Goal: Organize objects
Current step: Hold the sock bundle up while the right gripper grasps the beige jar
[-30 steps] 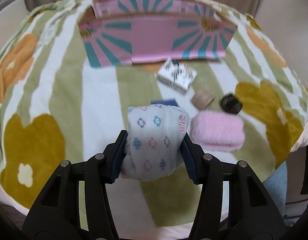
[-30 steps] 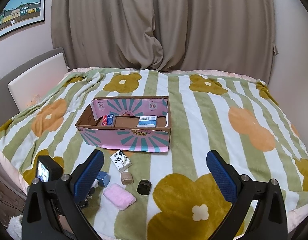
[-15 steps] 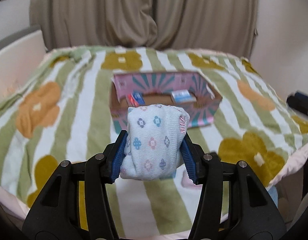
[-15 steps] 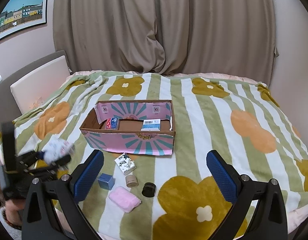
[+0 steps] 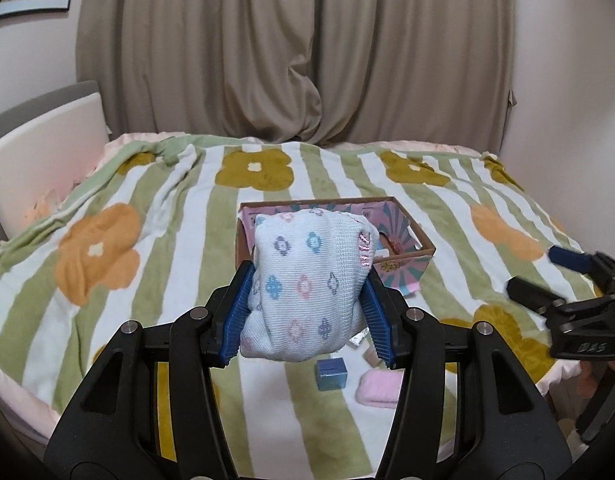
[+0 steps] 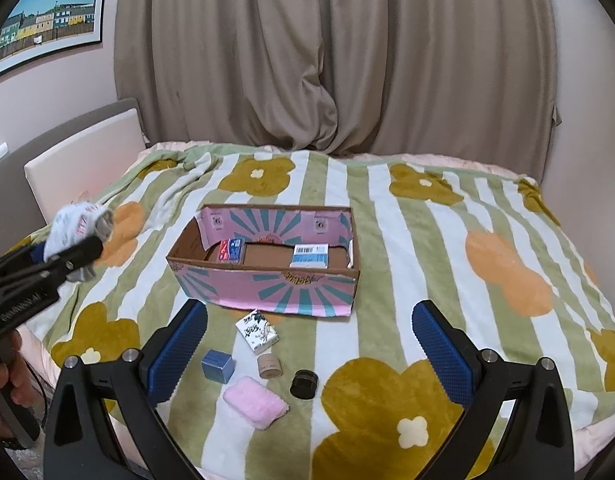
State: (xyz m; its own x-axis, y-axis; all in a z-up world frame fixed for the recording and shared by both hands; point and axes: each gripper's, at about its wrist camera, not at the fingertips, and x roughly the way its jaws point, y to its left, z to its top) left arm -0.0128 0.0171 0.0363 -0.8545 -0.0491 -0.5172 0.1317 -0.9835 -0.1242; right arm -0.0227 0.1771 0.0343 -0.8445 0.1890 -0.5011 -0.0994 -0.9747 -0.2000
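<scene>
My left gripper [image 5: 307, 312] is shut on a rolled white sock bundle [image 5: 309, 284] with small blue and pink flowers, held up above the bed; the same bundle [image 6: 77, 226] shows at the left of the right wrist view. Behind it stands the pink and teal cardboard box [image 6: 267, 292], partly hidden [image 5: 403, 236] by the bundle. My right gripper [image 6: 309, 344] stands open and empty over the bed's front edge. Under it lie a blue cube [image 6: 216, 365], a pink fuzzy pad [image 6: 254, 401], a patterned white box [image 6: 257, 330], a tan cylinder [image 6: 269, 366] and a black jar [image 6: 304, 384].
The box holds a red-blue pack [image 6: 230, 249] and a white-blue pack [image 6: 310, 255]. A striped flower blanket [image 6: 427, 280] covers the bed. Beige curtains [image 6: 327, 60] hang behind, a white headboard [image 6: 83, 168] stands at the left. A hand [image 6: 3, 380] holds the left gripper's handle.
The left gripper has risen with the sock bundle and tilted up, so the box and curtains now show beyond it. The right gripper has stayed put and open.
</scene>
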